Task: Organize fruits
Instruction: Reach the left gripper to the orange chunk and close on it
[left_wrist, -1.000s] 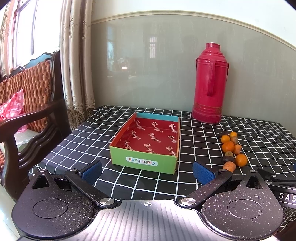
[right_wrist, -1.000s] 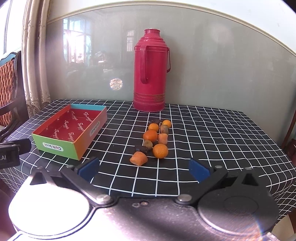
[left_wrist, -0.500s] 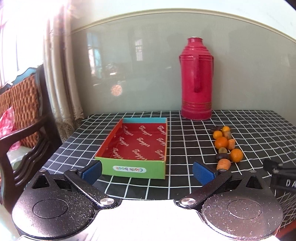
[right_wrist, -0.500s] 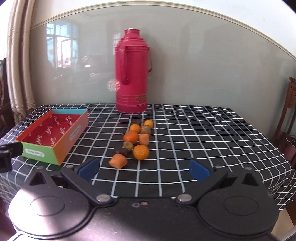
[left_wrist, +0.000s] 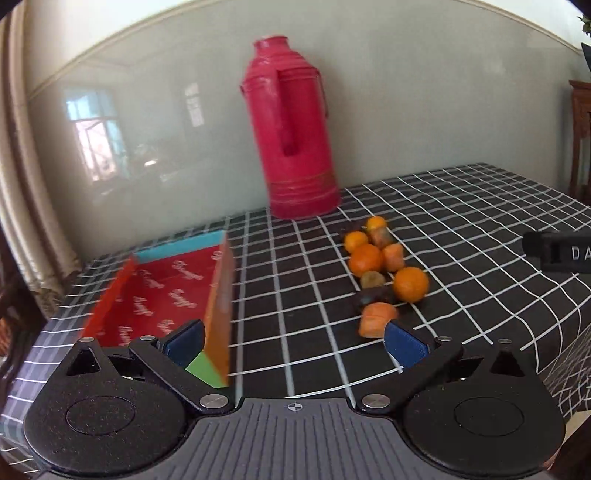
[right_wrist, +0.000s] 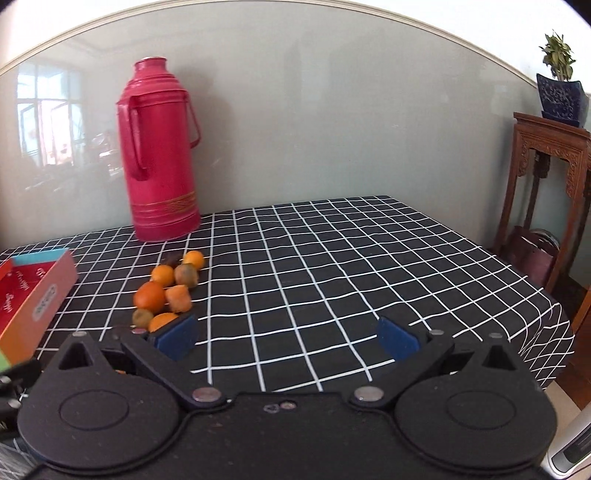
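Observation:
Several small fruits lie in a cluster (left_wrist: 380, 266) on the checked tablecloth: oranges, orange chunks and dark pieces. The same fruit cluster (right_wrist: 166, 291) sits at the left of the right wrist view. An open cardboard box (left_wrist: 162, 291) with a red printed lining stands left of the fruits; its corner shows as the box (right_wrist: 33, 295) in the right wrist view. My left gripper (left_wrist: 293, 347) is open above the cloth between box and fruits, its right pad beside the nearest orange chunk (left_wrist: 376, 319). My right gripper (right_wrist: 286, 338) is open and holds nothing, the fruits by its left pad.
A tall red thermos flask (left_wrist: 293, 136) stands behind the fruits by the wall; the thermos flask (right_wrist: 159, 151) also appears in the right wrist view. A carved wooden stand (right_wrist: 550, 192) with a potted plant is off the table's right edge. The other gripper's body (left_wrist: 561, 253) pokes in at right.
Both grippers have swung to the right and moved closer to the table. The fruits now sit near the left gripper's right pad and the right gripper's left pad. Jaws stayed open.

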